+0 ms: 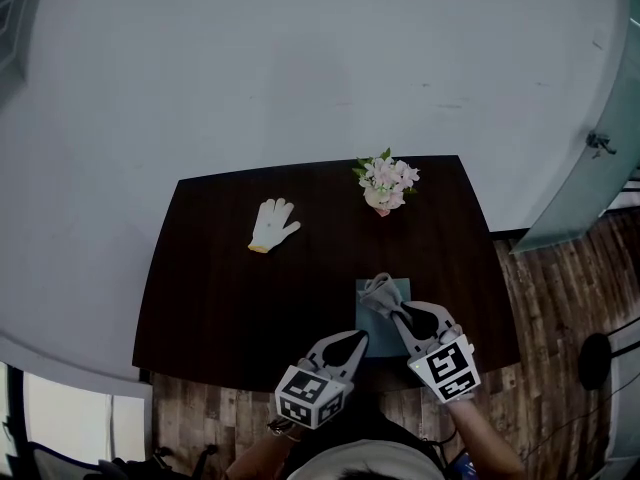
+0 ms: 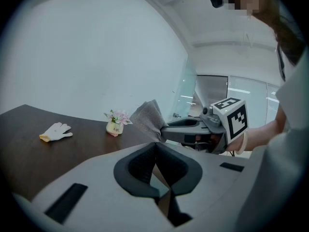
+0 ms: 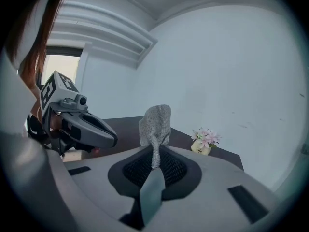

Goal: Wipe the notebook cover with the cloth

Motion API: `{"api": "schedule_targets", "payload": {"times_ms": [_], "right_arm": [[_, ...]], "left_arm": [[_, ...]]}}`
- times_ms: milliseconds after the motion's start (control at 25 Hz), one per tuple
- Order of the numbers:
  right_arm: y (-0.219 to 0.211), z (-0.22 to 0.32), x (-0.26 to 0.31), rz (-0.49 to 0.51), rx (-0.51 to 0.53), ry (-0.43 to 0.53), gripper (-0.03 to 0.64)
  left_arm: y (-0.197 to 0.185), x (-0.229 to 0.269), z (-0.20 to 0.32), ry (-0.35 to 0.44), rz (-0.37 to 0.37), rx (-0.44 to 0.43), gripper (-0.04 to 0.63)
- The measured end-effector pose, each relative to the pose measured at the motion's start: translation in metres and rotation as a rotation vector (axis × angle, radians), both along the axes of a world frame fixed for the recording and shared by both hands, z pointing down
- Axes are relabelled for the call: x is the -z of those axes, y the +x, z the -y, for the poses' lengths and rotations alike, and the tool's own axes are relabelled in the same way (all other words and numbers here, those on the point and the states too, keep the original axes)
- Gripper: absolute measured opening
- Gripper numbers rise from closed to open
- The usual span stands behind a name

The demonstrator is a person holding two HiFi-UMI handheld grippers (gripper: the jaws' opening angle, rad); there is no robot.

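A teal notebook (image 1: 368, 320) lies near the front edge of the dark table (image 1: 220, 298). My right gripper (image 1: 399, 314) is shut on a grey cloth (image 1: 379, 292), which bunches up over the notebook. In the right gripper view the cloth (image 3: 155, 122) stands up out of the right gripper (image 3: 155, 150). My left gripper (image 1: 358, 338) hovers just left of the notebook's front, shut with nothing in it. From the left gripper (image 2: 156, 144) I see the cloth (image 2: 147, 119) held a little above the table by the right gripper (image 2: 163, 133).
A white glove (image 1: 273, 225) lies at the back left of the table. A small pot of pink flowers (image 1: 386, 184) stands at the back edge. Wooden floor (image 1: 560, 298) shows to the right, a white wall behind.
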State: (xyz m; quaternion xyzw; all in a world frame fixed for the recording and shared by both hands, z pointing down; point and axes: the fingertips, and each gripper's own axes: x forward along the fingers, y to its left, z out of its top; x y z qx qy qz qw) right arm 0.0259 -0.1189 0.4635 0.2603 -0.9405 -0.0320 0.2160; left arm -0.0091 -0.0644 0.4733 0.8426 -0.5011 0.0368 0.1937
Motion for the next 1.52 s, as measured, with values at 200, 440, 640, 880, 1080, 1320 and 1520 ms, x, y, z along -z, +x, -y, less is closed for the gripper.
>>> {"api": "schedule_targets", "payload": {"times_ms": [200,440,640,880,1080,1320,1520], "right_arm": [[-0.008,0.020,-0.018,-0.052,0.026,-0.004,0.044],[-0.024,0.039,-0.044,-0.141,0.048,0.005,0.044],[-0.036,0.050,-0.071,-0.222,0.060,-0.025,0.044],[-0.053,0.063,-0.105,-0.315,0.075,-0.042,0.044],[-0.059,0.073,-0.135,-0.401,0.090,-0.061,0.045],[-0.069,0.084,-0.167,-0.473,0.113,-0.096,0.044],[-0.075,0.098,-0.185,-0.522,0.125,-0.113,0.044]], "left_arm": [[-0.005,-0.022,0.015,-0.050,0.018,-0.010,0.018],[-0.012,-0.043,0.031,-0.076,0.024,-0.059,0.018],[-0.019,-0.066,0.042,-0.126,0.063,-0.118,0.018],[-0.033,-0.101,0.053,-0.189,0.102,-0.176,0.018],[-0.038,-0.122,0.057,-0.244,0.118,-0.219,0.018],[-0.041,-0.150,0.065,-0.283,0.157,-0.265,0.018],[-0.041,-0.167,0.073,-0.313,0.169,-0.284,0.018]]}}
